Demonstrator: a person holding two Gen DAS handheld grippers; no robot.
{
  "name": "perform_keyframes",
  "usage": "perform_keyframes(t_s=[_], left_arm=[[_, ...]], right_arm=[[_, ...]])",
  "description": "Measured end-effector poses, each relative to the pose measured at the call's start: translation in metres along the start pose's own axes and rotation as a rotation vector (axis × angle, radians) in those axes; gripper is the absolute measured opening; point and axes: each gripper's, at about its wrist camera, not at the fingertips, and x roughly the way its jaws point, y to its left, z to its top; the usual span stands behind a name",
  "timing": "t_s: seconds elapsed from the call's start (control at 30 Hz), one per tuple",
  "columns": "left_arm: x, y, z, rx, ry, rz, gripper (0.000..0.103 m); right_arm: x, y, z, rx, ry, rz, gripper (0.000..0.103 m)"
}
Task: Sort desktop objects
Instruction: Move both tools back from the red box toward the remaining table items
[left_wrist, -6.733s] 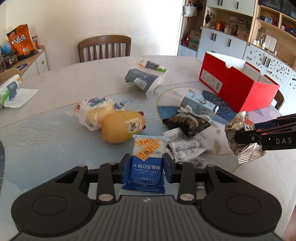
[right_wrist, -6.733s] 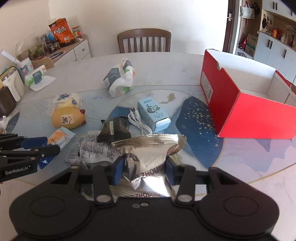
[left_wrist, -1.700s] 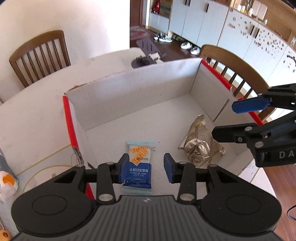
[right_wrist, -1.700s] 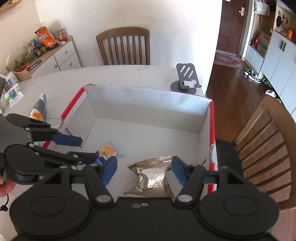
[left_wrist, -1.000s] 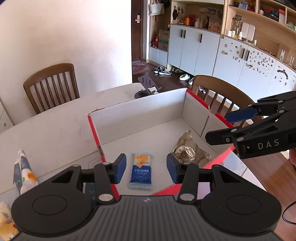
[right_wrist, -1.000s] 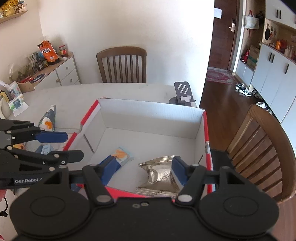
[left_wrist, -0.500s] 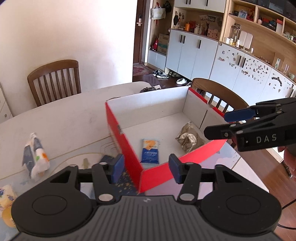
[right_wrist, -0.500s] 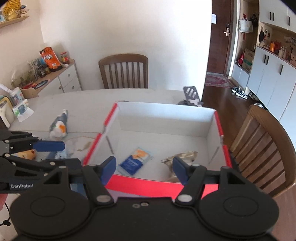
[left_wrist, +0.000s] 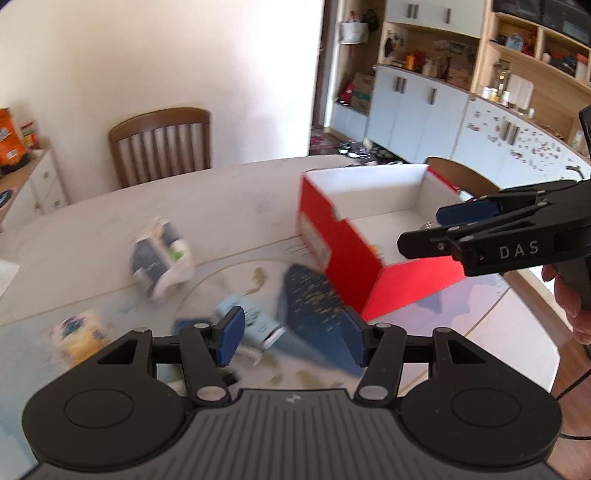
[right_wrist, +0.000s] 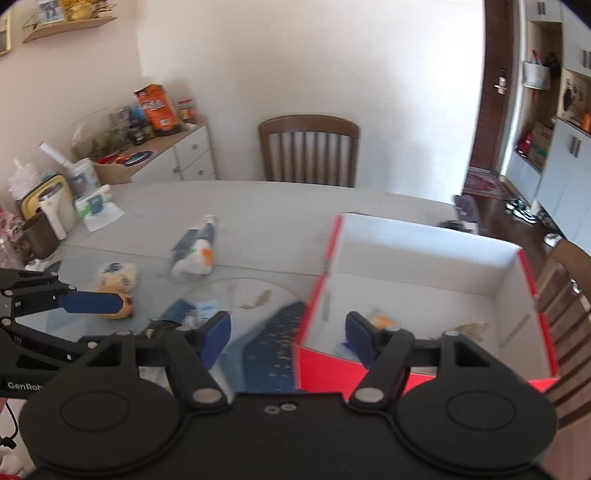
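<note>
Both views are smeared with motion blur, so the stuff on the pale marble-look table (right_wrist: 280, 218) is hard to read; I count roughly four packets out there: a white-and-dark wrapped snack pack (left_wrist: 160, 258), a yellow bun-like packet in clear wrap (left_wrist: 79, 334), a yellow plush-looking lump (right_wrist: 116, 308) partly hidden behind a blue pad, and a small light-blue carton (left_wrist: 255, 323) cut off by the tongs; can't make out any labels.

The red cardboard box with white inside (right_wrist: 436, 266) sits on the table's right side; inside I can just see one blue-and-orange cracker packet (right_wrist: 384, 319) and one crinkly silver foil bag (right_wrist: 471, 328), both mostly hidden by the near wall and the fingers.

Left tongs (left_wrist: 291, 332) are spreading apart with nothing between them; right tongs (right_wrist: 288, 332) are also easing wider, empty too; both hang over the table just short of the box.

One wooden slat-back chair (right_wrist: 308, 151) behind the table; another is cut off at right.
</note>
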Motion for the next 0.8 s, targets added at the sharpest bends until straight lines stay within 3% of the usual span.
perform_keyframes(t_s=[0.23,0.37,0.47,0.57,0.7,0.8], left_arm=[[-0.014,0.035,-0.027,-0.059,0.005,0.067,0.061],[-0.014,0.048,-0.041,-0.088,0.011,0.097,0.069],[-0.011,0.055,-0.051,-0.100,0.023,0.124,0.079],[-0.007,0.061,-0.063,-0.112,0.032,0.143,0.081],[0.000,0.067,-0.076,-0.145,0.048,0.166,0.096],[0.006,0.071,-0.085,-0.174,0.062,0.180,0.101]], right_arm=[[0.021,0.031,0.000,-0.041,0.012,0.049,0.070],[0.035,0.042,-0.001,-0.061,0.018,0.067,0.071],[0.046,0.050,-0.002,-0.079,0.017,0.075,0.079],[0.057,0.054,-0.004,-0.089,0.022,0.082,0.081],[0.074,0.058,-0.007,-0.104,0.040,0.077,0.081],[0.087,0.061,-0.009,-0.116,0.060,0.069,0.081]])
